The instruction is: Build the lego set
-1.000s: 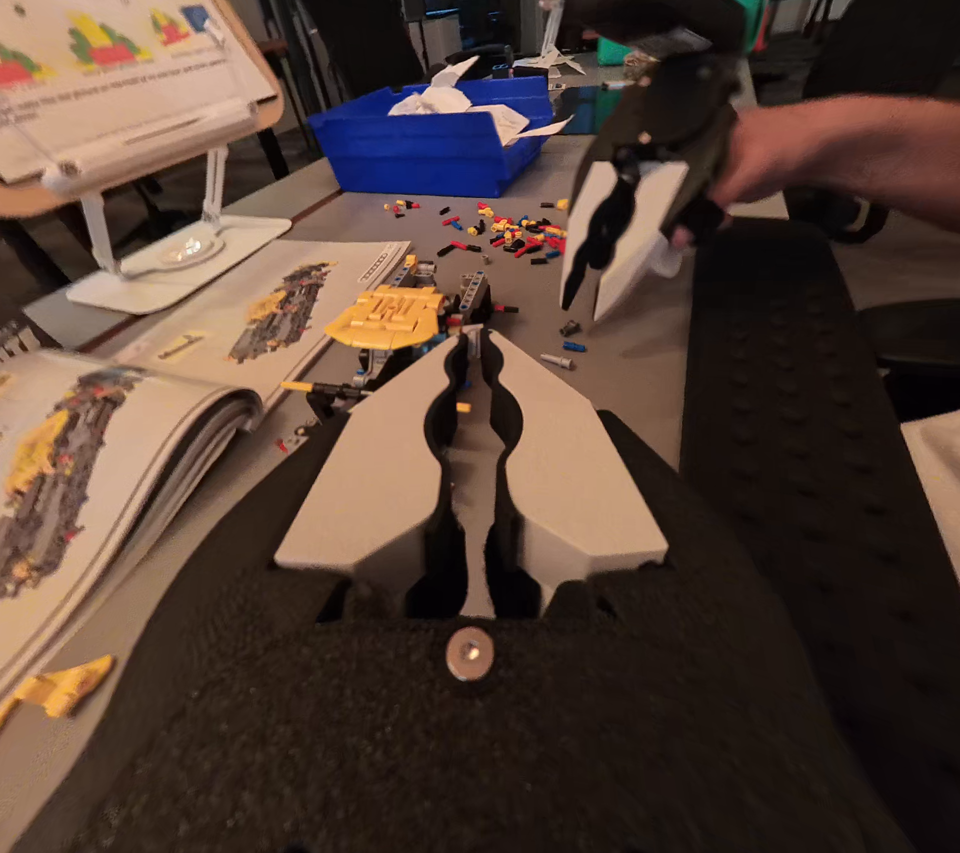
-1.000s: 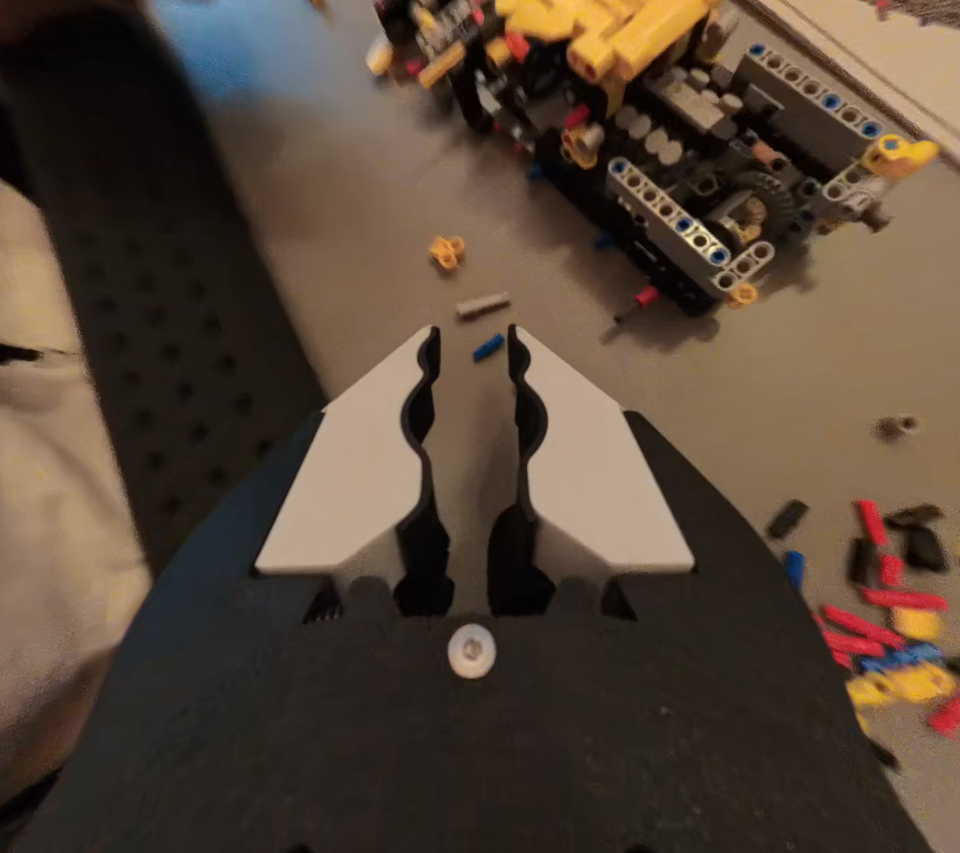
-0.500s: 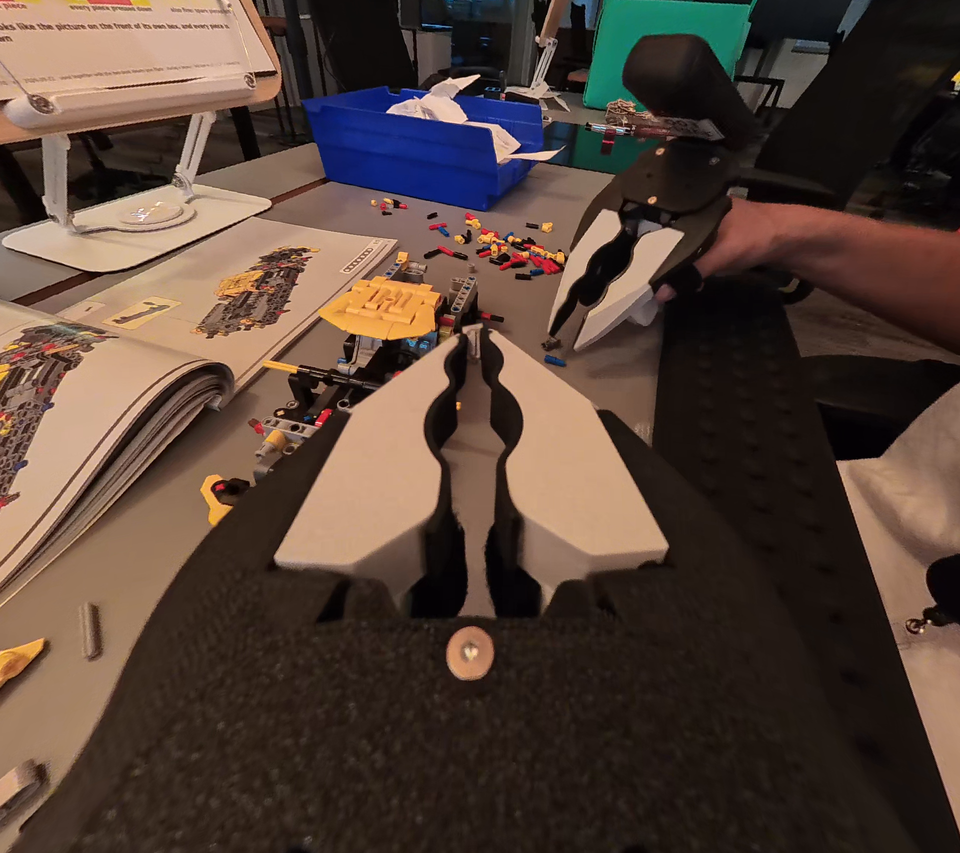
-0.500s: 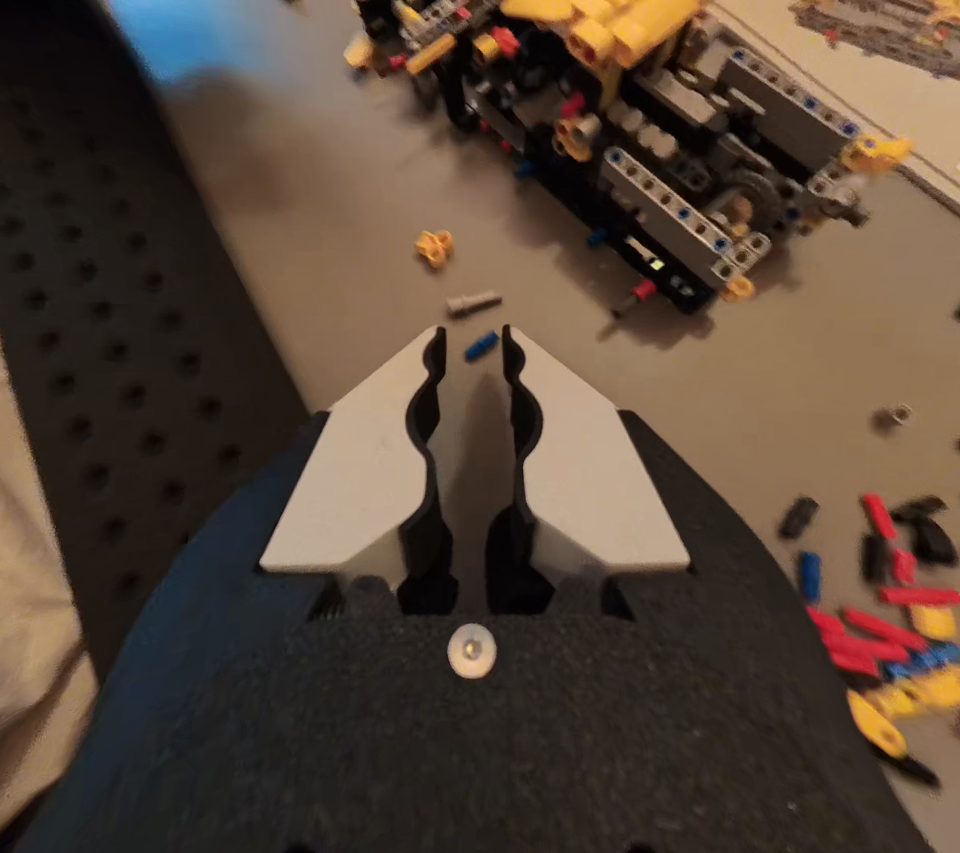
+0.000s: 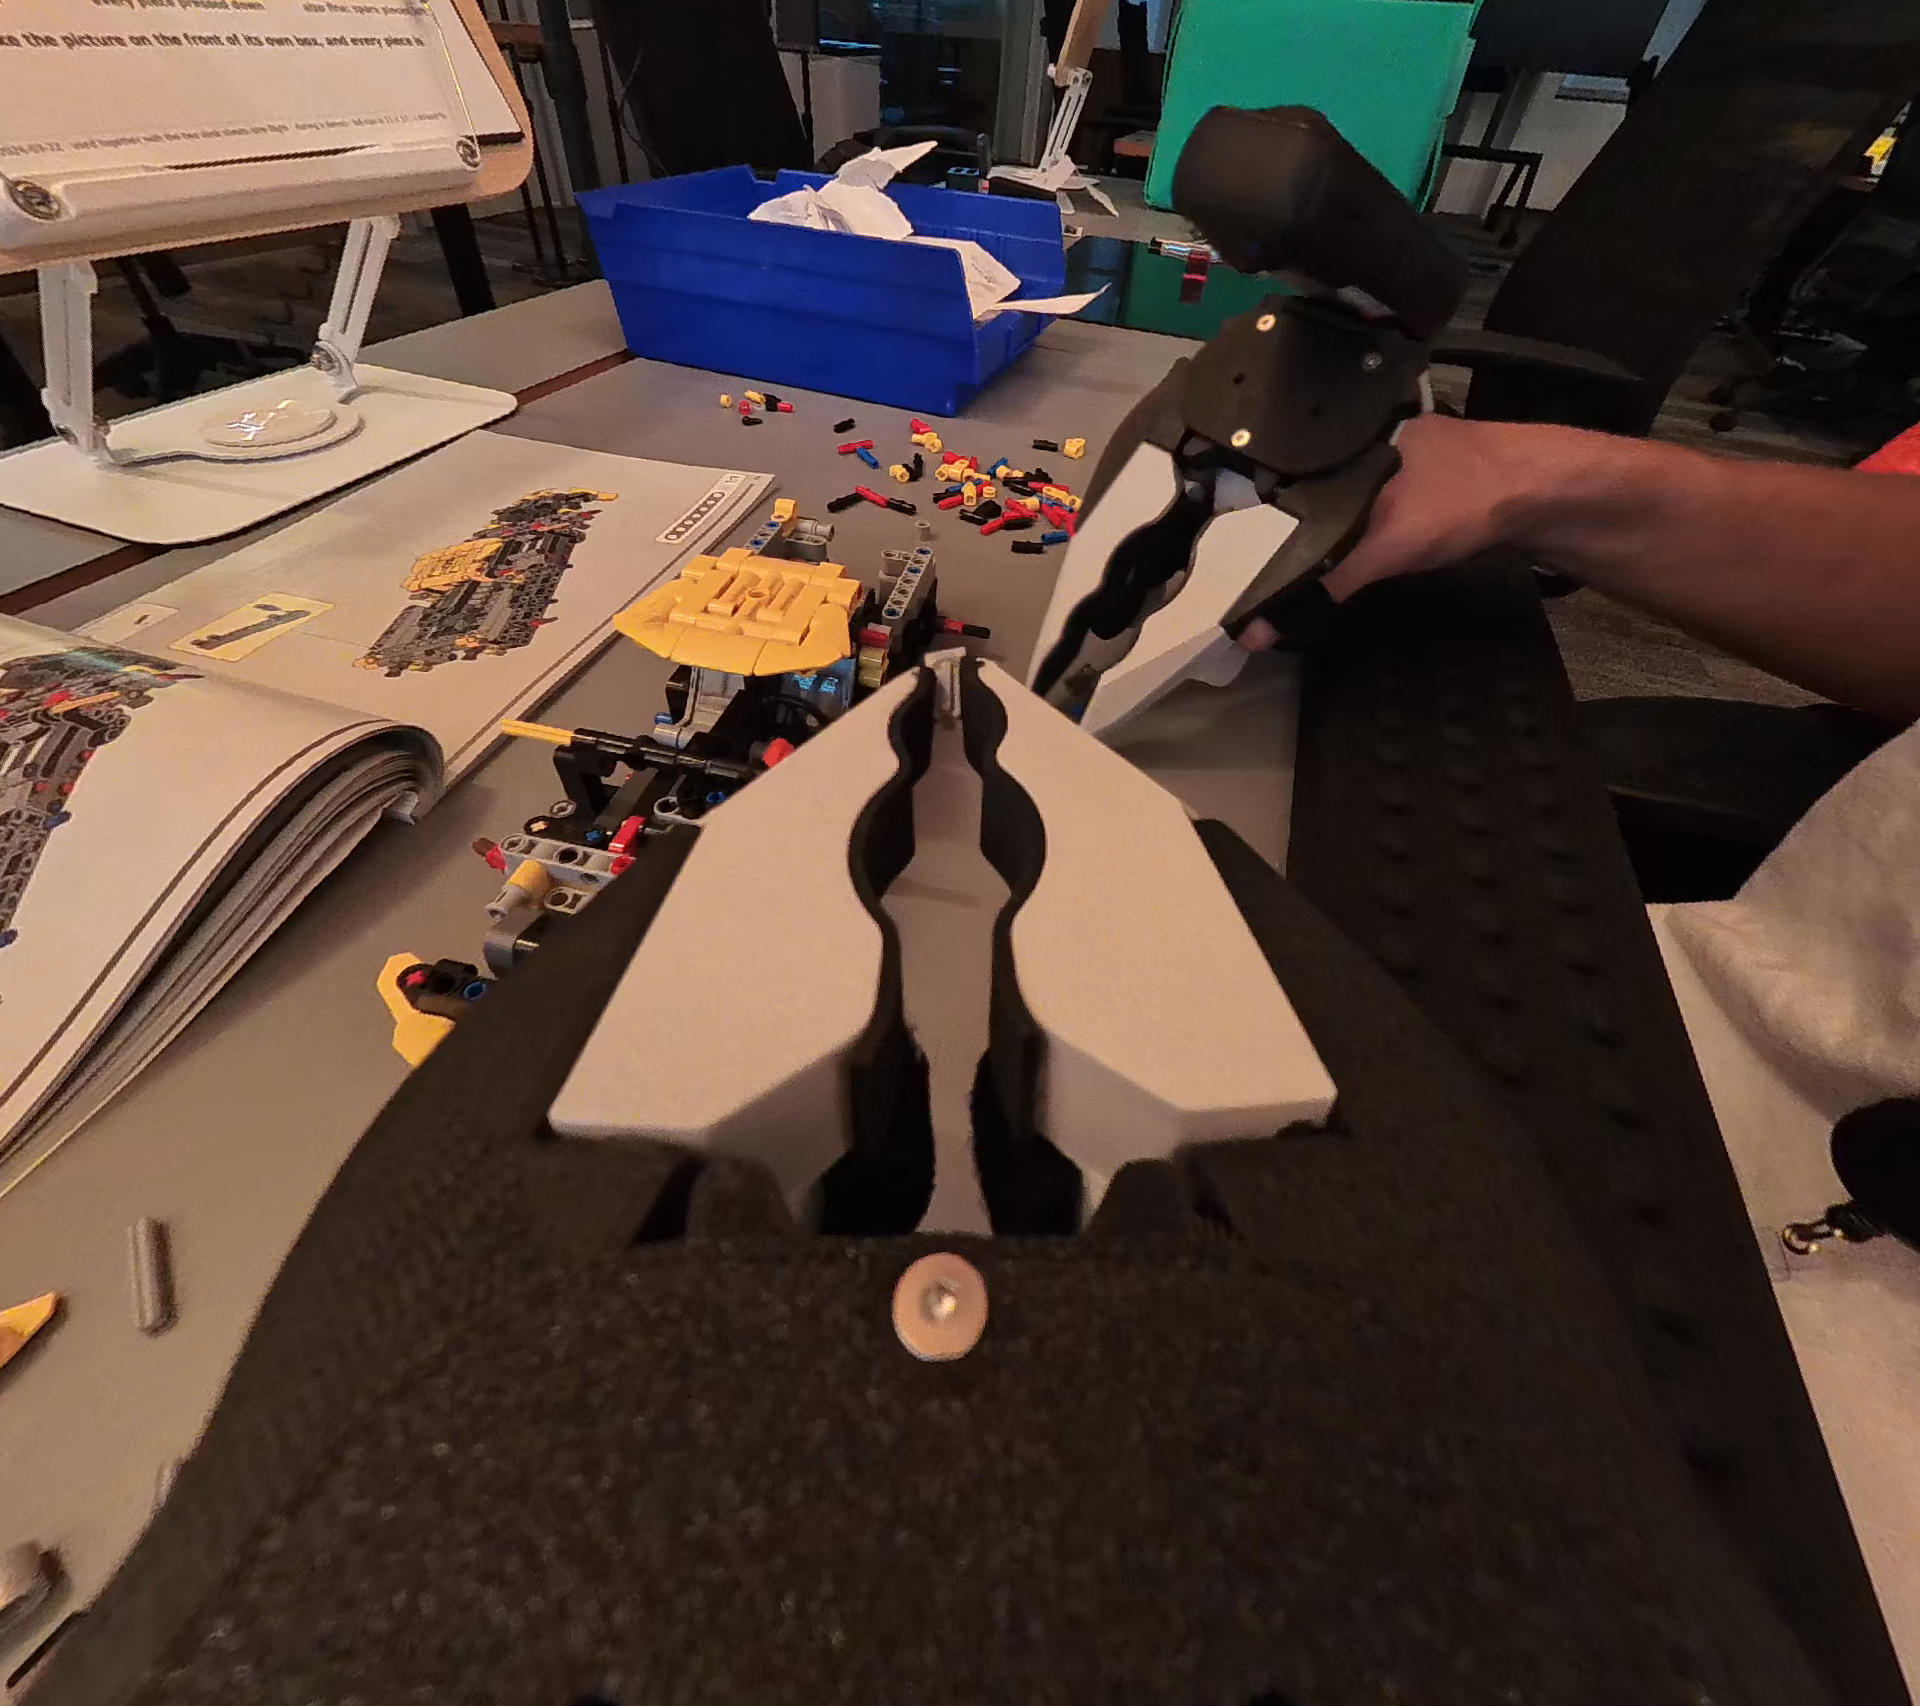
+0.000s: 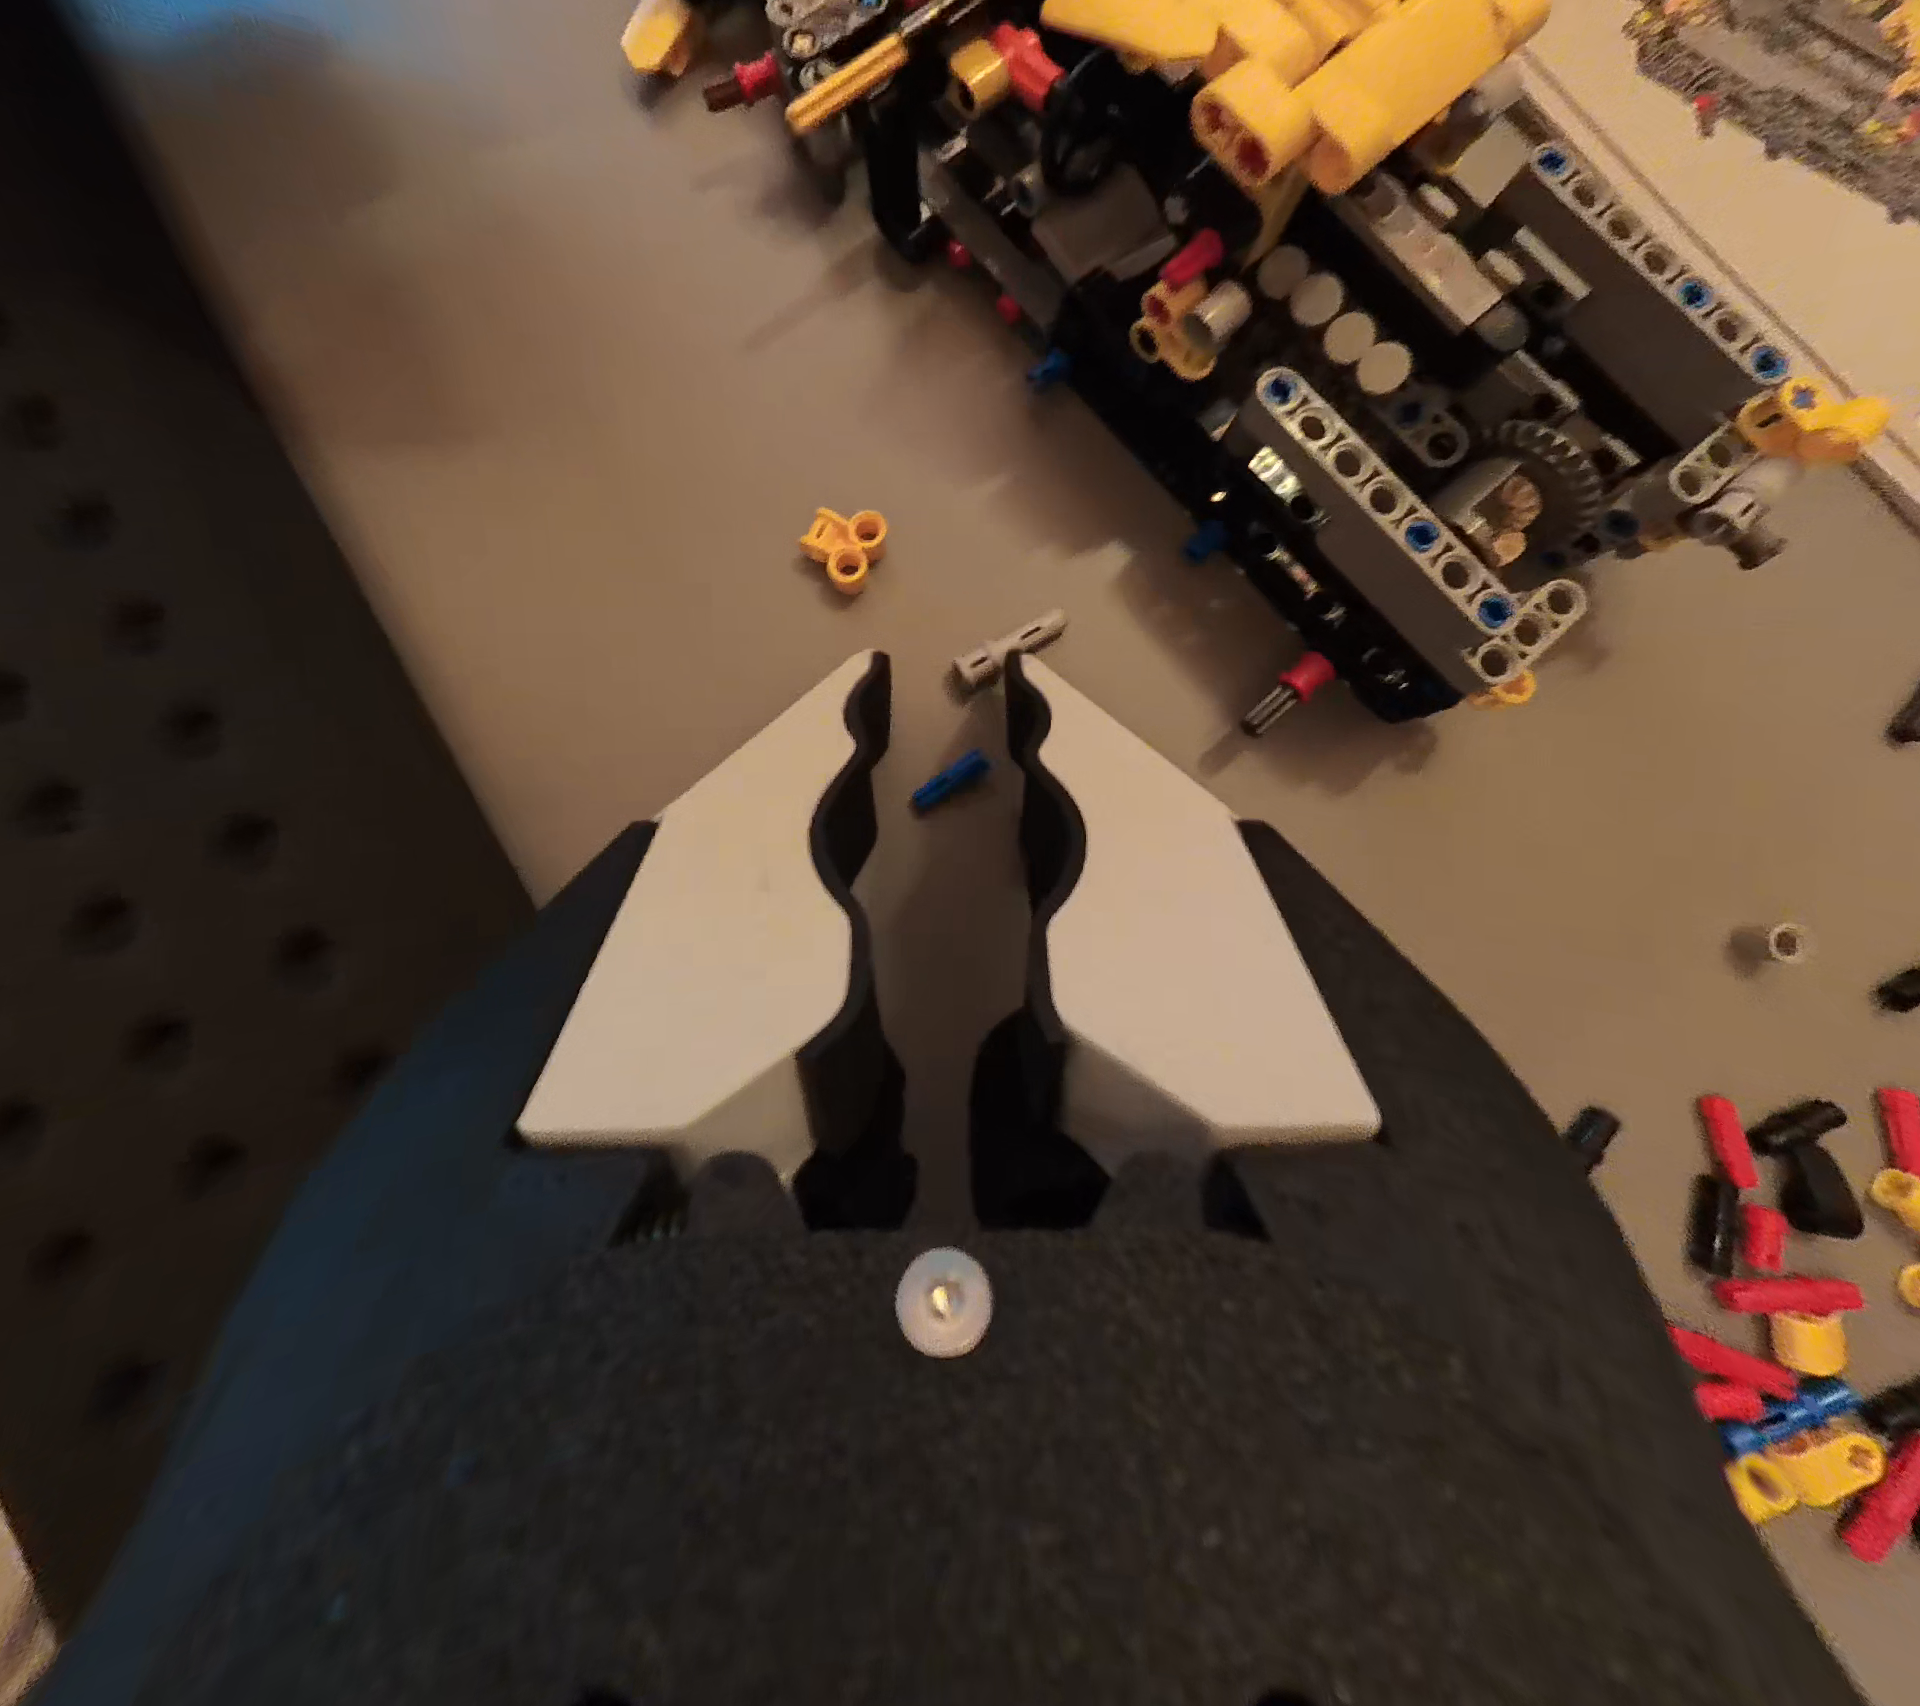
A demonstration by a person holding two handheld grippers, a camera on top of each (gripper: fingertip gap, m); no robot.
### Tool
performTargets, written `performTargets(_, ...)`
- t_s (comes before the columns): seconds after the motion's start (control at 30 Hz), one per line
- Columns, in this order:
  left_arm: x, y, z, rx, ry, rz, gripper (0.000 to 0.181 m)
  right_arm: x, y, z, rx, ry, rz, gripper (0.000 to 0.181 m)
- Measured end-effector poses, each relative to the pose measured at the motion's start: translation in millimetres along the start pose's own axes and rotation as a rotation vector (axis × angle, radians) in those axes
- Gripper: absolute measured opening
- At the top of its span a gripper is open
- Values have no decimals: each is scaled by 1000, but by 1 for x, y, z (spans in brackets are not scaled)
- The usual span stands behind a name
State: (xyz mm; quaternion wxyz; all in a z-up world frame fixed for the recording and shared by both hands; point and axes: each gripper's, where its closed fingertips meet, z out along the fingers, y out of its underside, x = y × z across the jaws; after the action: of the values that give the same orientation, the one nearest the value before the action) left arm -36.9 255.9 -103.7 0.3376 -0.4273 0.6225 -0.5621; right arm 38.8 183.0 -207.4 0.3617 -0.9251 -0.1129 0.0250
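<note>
Left wrist view: the grey tabletop (image 5: pixel 312 1064) carries an open instruction booklet (image 5: pixel 208 783) at the left, a blue bin (image 5: pixel 831 306) at the back, and the half-built yellow and black lego model (image 5: pixel 748 680) just ahead of the left gripper (image 5: pixel 948 669). This gripper's fingers are nearly closed, pinching a small grey pin (image 5: pixel 945 682) at the tips, much as half a second ago. The right gripper (image 5: pixel 1070 690), held by a hand (image 5: pixel 1455 503), now sits lower and nearer than a second ago, its tips down at the tabletop just right of the model. Behind it lies the scatter of loose pieces (image 5: pixel 966 482).

In the right wrist view, the right gripper (image 6: pixel 948 669) has closed in on the model (image 6: pixel 1299 202), which fills more of the frame than before. Its fingers stand a narrow gap apart and hold nothing. A blue pin (image 6: pixel 951 781), earlier just ahead of the tips, now lies on the tabletop (image 6: pixel 520 409) between the fingers. A grey axle piece (image 6: pixel 1006 650) lies just at the right fingertip, a yellow connector (image 6: pixel 844 550) a little beyond.
</note>
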Motion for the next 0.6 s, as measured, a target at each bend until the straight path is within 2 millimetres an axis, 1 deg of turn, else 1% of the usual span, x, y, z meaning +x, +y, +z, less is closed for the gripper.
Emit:
performTargets(0.07,0,0,0,-1,2,0,4,3,-2,5,0,3,11,23)
performTargets(0.13,0,1,0,-6,3,-1,4,4,-1,11,-15,10,11,21)
performTargets(0.27,1,3,-1,-13,7,-2,4,5,0,9,-14,32,-62,2)
performTargets(0.3,1,3,-1,-10,9,-3,4,8,1,9,-13,54,-80,0)
performTargets(0.33,1,2,-1,-8,10,-5,4,8,0,7,-4,59,-90,1)
performTargets(0.37,1,2,-1,-7,13,-9,4,6,-3,6,14,42,-86,6)
performTargets(0.47,3,1,-1,-3,37,-26,4,1,-14,2,60,-28,-69,16)
performTargets(0.53,5,0,-1,4,52,-34,4,12,-19,3,72,-18,-87,17)
performTargets(0.6,7,2,0,-3,60,-37,4,18,-17,9,30,-71,-61,23)
